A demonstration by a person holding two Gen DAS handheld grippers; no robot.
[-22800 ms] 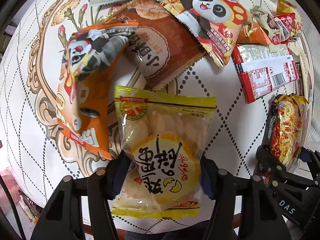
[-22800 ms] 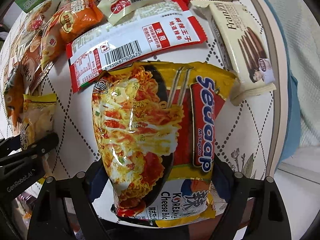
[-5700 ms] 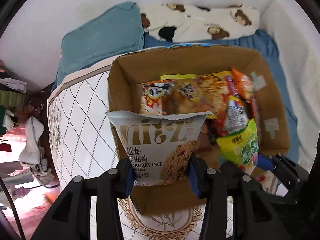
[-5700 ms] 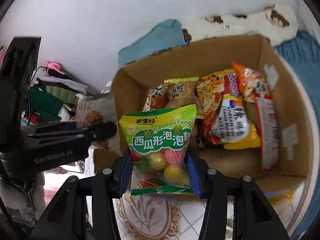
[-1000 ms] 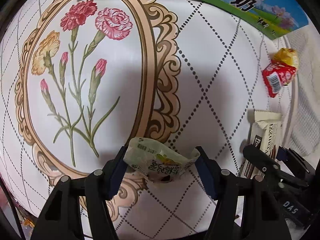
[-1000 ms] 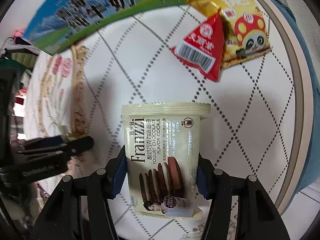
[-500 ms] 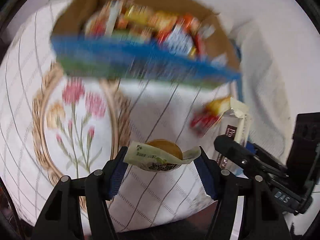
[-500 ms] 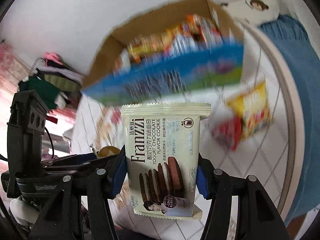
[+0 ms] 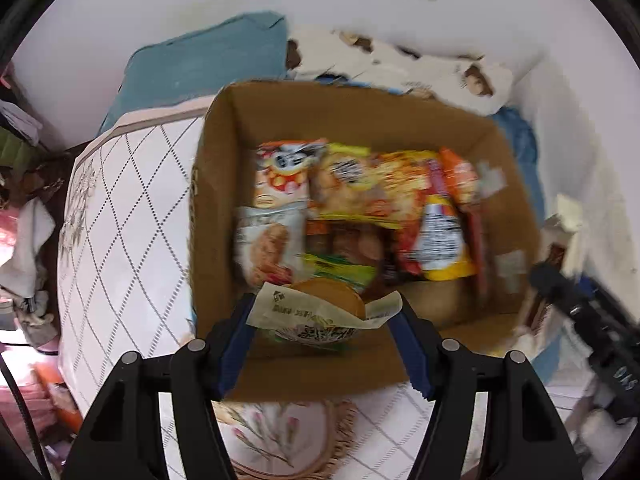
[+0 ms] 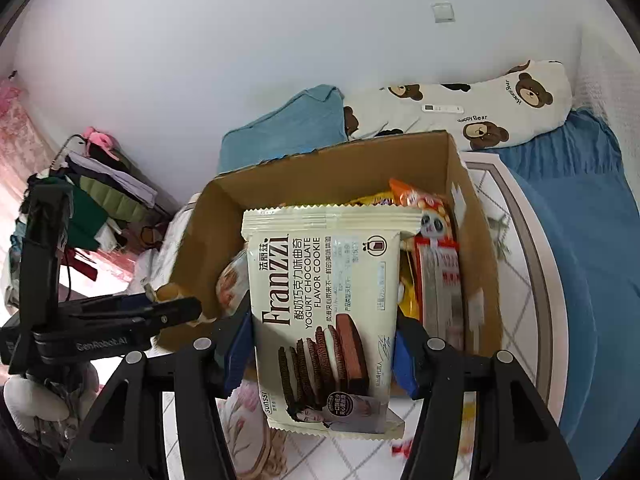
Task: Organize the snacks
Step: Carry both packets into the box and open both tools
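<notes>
A cardboard box [image 9: 216, 208] stands on the patterned table with several snack packets inside. My left gripper [image 9: 324, 320] is shut on a small wrapped pastry [image 9: 320, 314] and hangs over the box's near wall. In the right wrist view my right gripper [image 10: 324, 344] is shut on a cream Franzzi cookie pack [image 10: 324, 312], held upright in front of the same cardboard box [image 10: 192, 248]. The left gripper [image 10: 168, 312] shows at the box's left corner there. The right gripper [image 9: 588, 320] appears blurred at the right edge of the left wrist view.
The white quilted tablecloth [image 9: 120, 216] with a flower motif [image 9: 276, 436] lies under the box. A blue cushion [image 10: 288, 128] and a bear-print pillow [image 10: 480, 108] lie behind it on blue bedding [image 10: 592, 240]. Clothes [image 10: 100, 184] pile at the left.
Both grippers have risen from the tabletop and swung to the box, each still holding its snack. The green-blue milk carton and the loose packets on the table have dropped out of view.
</notes>
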